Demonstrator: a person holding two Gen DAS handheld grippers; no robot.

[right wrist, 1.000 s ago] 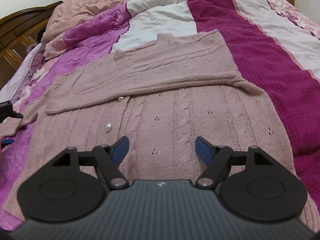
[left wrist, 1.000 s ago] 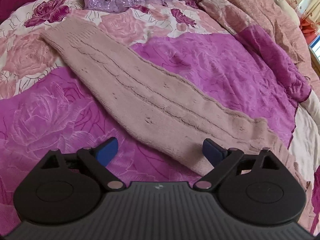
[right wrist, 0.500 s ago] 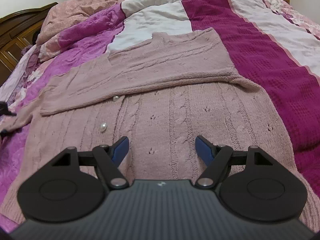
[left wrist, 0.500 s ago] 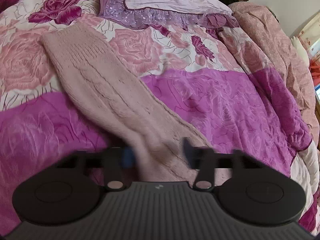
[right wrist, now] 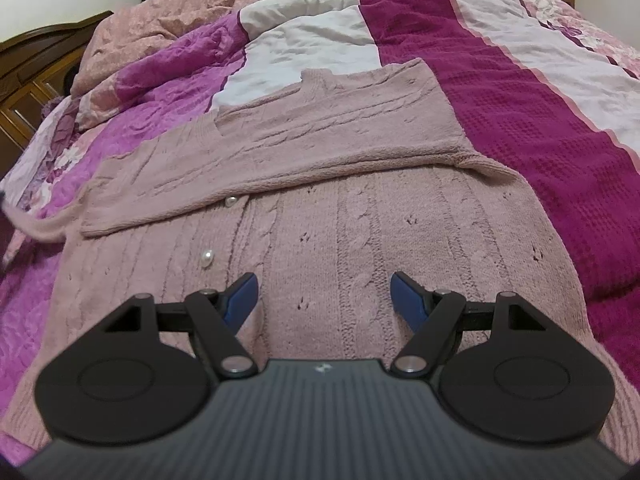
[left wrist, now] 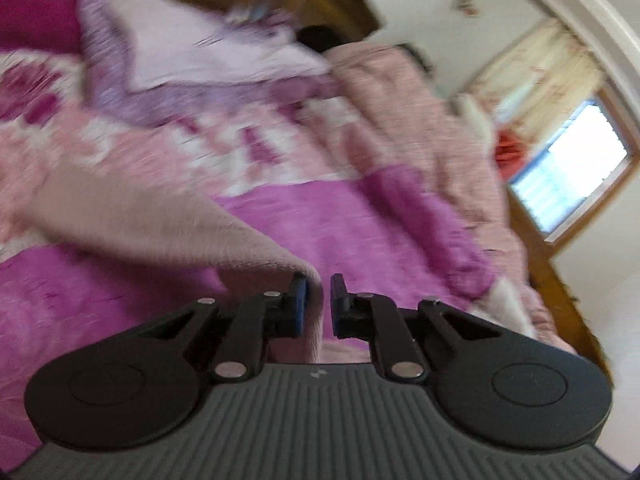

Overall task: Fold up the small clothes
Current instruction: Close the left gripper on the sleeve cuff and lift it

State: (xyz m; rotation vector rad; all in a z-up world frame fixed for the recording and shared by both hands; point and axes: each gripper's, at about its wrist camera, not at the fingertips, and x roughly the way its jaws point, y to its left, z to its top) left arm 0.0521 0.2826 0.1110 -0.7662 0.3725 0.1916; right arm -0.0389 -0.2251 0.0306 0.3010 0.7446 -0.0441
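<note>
One sleeve (left wrist: 132,224) edge pinched, left tool (left wrist: 318,300)

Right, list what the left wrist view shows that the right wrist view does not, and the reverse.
Only the left wrist view: the left gripper pinched shut on the cardigan's sleeve, a lilac pillow, a window with curtains.
Only the right wrist view: the open right gripper over the cardigan body, pearl buttons, the other sleeve folded across.
Both: the same pink knit cardigan on the purple and pink bedding.
</note>
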